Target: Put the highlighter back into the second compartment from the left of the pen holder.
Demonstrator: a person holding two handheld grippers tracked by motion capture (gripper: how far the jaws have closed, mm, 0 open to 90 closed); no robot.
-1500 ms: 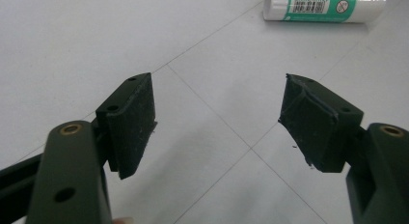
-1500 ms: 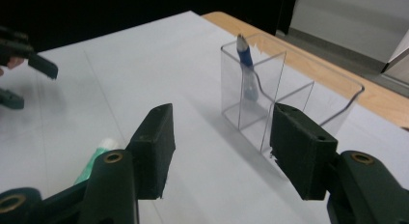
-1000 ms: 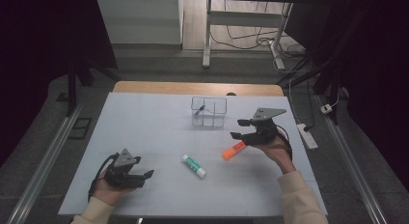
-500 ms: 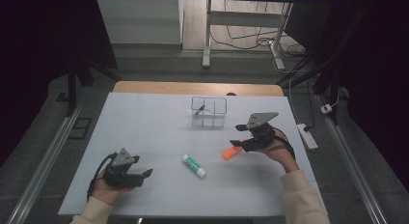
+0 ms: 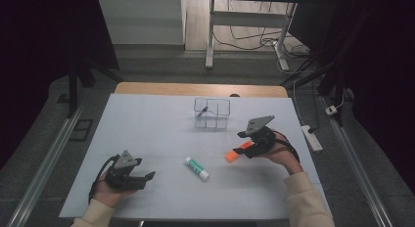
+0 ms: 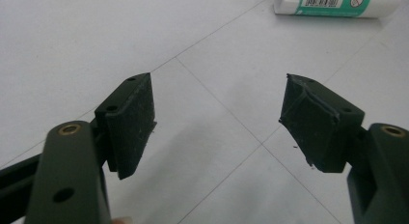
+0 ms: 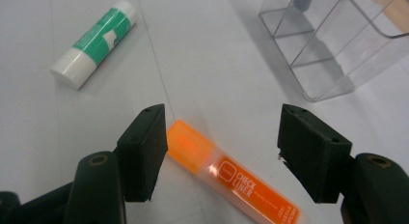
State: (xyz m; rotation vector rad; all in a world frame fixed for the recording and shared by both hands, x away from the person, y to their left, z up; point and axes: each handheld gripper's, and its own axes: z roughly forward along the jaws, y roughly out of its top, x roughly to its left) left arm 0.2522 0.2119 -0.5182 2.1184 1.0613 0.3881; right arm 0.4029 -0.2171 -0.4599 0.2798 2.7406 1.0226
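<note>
An orange highlighter (image 5: 234, 154) (image 7: 231, 178) lies on the white table (image 5: 147, 124) at the right. My right gripper (image 5: 245, 148) (image 7: 222, 125) is open and straddles it; one black jaw stands on each side, and the highlighter's end lies by the left jaw. A white and green glue stick (image 5: 196, 168) (image 7: 94, 43) (image 6: 337, 3) lies near the table's middle. At the near left my left gripper (image 5: 147, 178) (image 6: 217, 103) rests low over the table. It is open, points toward the glue stick, and has nothing between its jaws.
A clear plastic organizer (image 5: 212, 113) (image 7: 337, 40) with several compartments stands behind the highlighter, with a small dark item (image 5: 203, 110) in one far compartment. A white power strip (image 5: 312, 138) lies on the floor past the table's right edge.
My right gripper has shifted slightly toward the near edge over the highlighter, which has stayed in place. The left gripper and the glue stick have not moved.
</note>
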